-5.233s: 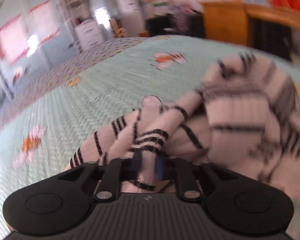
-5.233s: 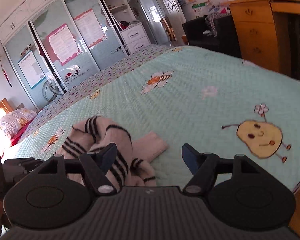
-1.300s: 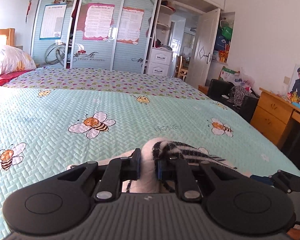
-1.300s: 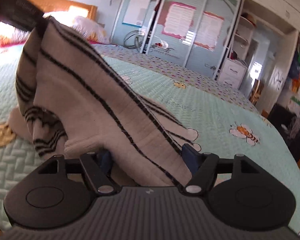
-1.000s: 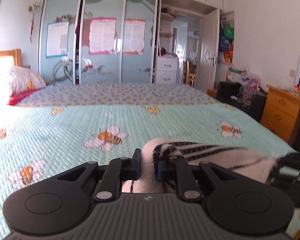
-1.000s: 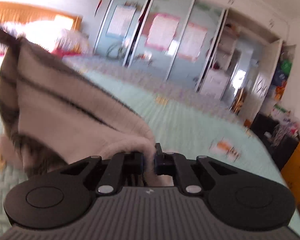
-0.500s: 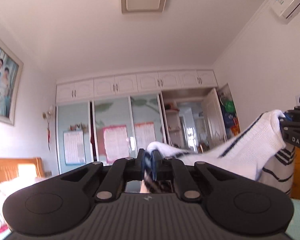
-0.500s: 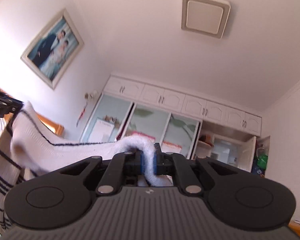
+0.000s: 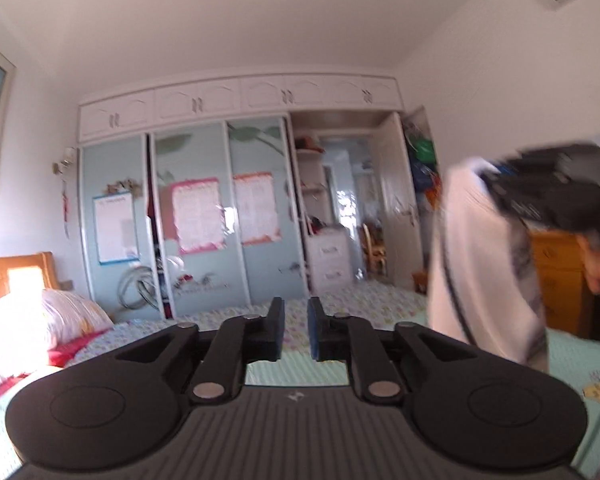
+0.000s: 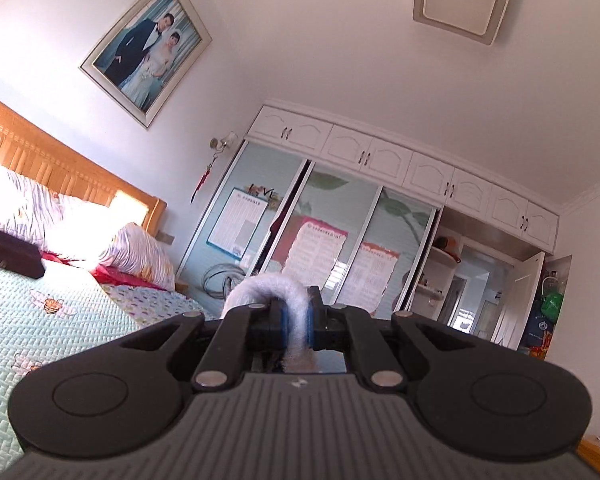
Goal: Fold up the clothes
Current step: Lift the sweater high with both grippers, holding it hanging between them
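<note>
White black-striped sweater, hanging limp, pinched in right tool

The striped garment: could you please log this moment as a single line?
left hand-held gripper: jaws just opened, nothing between | right hand-held gripper: shut on striped garment | garment: hanging above bed

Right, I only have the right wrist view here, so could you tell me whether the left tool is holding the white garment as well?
Observer: No. The left tool has nothing between its jaws, which have just been opening.
Operator: Thank you. How does the garment hang below my tool?
Observer: The garment hangs straight down from the right tool in one blurred drape, apart from the left tool.
Operator: Does it clear the bed?
Observer: Its lower edge shows in front of the green bedspread; I cannot tell whether they touch.
</note>
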The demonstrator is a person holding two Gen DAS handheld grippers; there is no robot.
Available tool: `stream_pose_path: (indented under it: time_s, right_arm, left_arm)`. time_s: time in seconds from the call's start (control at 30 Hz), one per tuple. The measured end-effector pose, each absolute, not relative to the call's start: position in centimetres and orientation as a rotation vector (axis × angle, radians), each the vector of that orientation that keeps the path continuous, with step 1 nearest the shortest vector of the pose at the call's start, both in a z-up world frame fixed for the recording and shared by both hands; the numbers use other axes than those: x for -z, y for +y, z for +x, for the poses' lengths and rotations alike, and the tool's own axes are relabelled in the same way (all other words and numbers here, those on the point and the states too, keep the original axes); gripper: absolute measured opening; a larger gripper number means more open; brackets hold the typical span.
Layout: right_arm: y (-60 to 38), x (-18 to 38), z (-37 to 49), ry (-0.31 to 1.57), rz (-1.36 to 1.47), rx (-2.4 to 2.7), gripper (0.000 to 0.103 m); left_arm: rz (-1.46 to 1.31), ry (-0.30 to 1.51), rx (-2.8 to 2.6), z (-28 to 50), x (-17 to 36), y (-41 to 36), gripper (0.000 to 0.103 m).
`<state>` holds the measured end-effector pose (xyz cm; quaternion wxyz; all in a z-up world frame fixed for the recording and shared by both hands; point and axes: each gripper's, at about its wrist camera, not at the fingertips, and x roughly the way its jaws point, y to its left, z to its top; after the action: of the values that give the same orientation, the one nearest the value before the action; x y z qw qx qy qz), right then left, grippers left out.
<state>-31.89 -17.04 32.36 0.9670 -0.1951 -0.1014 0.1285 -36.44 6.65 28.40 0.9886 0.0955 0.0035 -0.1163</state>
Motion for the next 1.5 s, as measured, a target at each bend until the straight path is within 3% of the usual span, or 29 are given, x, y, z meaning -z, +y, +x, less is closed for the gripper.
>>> stream_pose_path:
  time_s: [0.1,0.23,0.3,0.7,0.73,0.77,0.8,1.07,1.5]
  right_arm:
    - [-16.5,-31.8,-31.5,-0.155,-0.361,-0.267,0.008]
    - [-15.5,-31.5,-31.6,-0.114,-0.337,-0.281,0.008]
    - [-14.8,-31.5,-32.2,-0.109,-0.342,-0.282,0.008]
    - [-13.3,-32.6,-35.2,-0.106,-0.294,-0.308,0.009]
    - [-13.3,-32.6,-35.5,-0.111,-0.296,-0.309,0.009]
    - [-13.3,-32.5,-35.7,-0.117,-0.304,-0.302,0.009]
    - [-13.3,-32.5,-35.9,-0.121,-0.312,-0.296,0.009]
    - [-15.4,-31.4,-35.3,-0.115,-0.316,-0.252,0.009]
    - [-13.0,-33.9,-37.1,-0.239,-0.358,-0.299,0.009]
  left_arm:
    - [0.288,0.028,0.311,-38.3,-24.8,4.6,0.055]
    - [0.36,0.048,0.341,-39.6,-21.8,1.5,0.06]
    - [0.354,0.07,0.345,-39.4,-20.8,0.4,0.069]
    - [0.433,0.099,0.214,-38.2,-15.4,-2.4,0.071]
    - [0.416,0.114,0.213,-37.8,-15.4,-1.9,0.068]
    - [0.374,0.137,0.217,-37.3,-15.7,-1.0,0.043]
    - [0.333,0.159,0.22,-36.9,-15.9,-0.1,0.007]
    - [0.061,0.044,0.048,-36.1,-24.1,9.0,0.008]
    - [0.079,-0.243,-0.038,-38.9,-35.9,12.6,0.008]
